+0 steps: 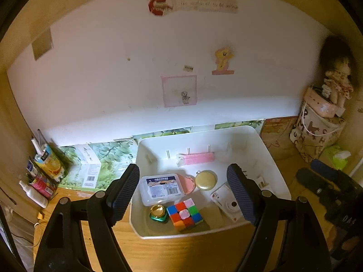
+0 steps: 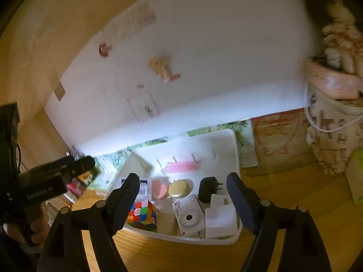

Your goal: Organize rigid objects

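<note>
Left wrist view: wooden table [image 1: 181,253], white wall [image 1: 113,79] behind with stickers and a pink note. White bin [image 1: 275,176] sits on the table against leafy cartons; inside lie a colour cube [image 1: 185,214], clear box [image 1: 161,188], gold tin [image 1: 206,180], pink brush [image 1: 197,158], white camera [image 1: 226,204]. Left tongs [image 1: 183,192] apart, nothing between. Doll on a fabric basket [image 1: 317,133] far right.

Right wrist view: blurred. Same bin [image 2: 236,158], cube [image 2: 143,215], camera [image 2: 189,218], black plug [image 2: 207,189], white block [image 2: 220,221]. Right tongs [image 2: 183,200] apart, empty.
</note>
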The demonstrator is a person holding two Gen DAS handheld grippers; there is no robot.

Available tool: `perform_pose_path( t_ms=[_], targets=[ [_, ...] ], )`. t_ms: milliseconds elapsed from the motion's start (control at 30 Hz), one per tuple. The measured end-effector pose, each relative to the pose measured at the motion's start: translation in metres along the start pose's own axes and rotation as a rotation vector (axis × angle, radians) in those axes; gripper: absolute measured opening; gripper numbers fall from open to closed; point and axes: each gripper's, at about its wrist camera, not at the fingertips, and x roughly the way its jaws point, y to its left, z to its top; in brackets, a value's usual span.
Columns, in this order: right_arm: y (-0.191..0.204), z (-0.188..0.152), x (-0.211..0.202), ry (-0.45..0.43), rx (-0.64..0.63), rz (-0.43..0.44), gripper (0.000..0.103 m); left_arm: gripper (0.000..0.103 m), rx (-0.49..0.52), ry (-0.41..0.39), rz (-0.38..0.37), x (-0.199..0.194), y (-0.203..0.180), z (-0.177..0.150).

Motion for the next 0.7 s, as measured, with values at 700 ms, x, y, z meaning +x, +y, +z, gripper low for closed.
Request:
perform_pose_path(
  t_ms=[700],
  targets=[
    [0.073,-0.072,-0.069,0.093,0.058,-0.160,0.083,0.086,-0.115,0.118,-0.120,-0.066,0.060,-0.080]
  ],
)
